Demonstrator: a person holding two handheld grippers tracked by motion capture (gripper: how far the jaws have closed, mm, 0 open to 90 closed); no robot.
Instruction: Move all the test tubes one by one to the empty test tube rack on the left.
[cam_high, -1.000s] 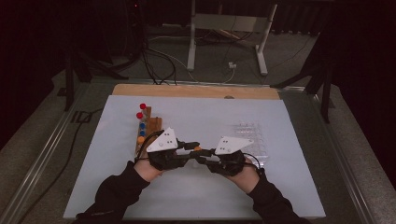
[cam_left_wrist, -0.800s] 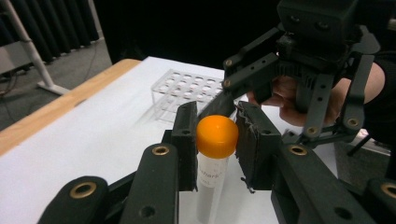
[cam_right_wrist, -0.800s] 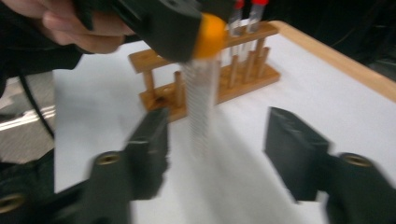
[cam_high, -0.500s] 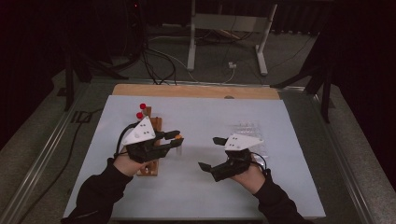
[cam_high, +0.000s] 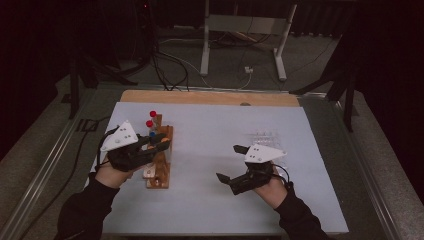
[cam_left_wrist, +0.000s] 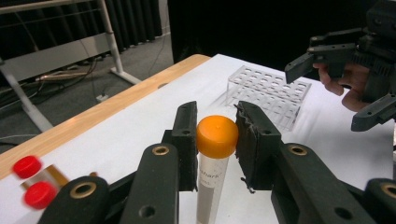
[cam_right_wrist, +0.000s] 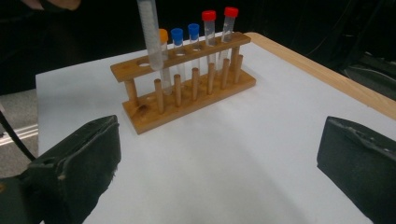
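Between the pads of the left gripper (cam_left_wrist: 217, 140) stands a clear plastic tube with an orange cap (cam_left_wrist: 215, 140) — clamped upright, faint lettering unreadable — held over the wooden tube rack (cam_high: 161, 159). The right gripper (cam_high: 233, 164) lies level in its hand, its jaws just opened wide on nothing; a clear plastic rack (cam_high: 263, 139) sits beyond them.
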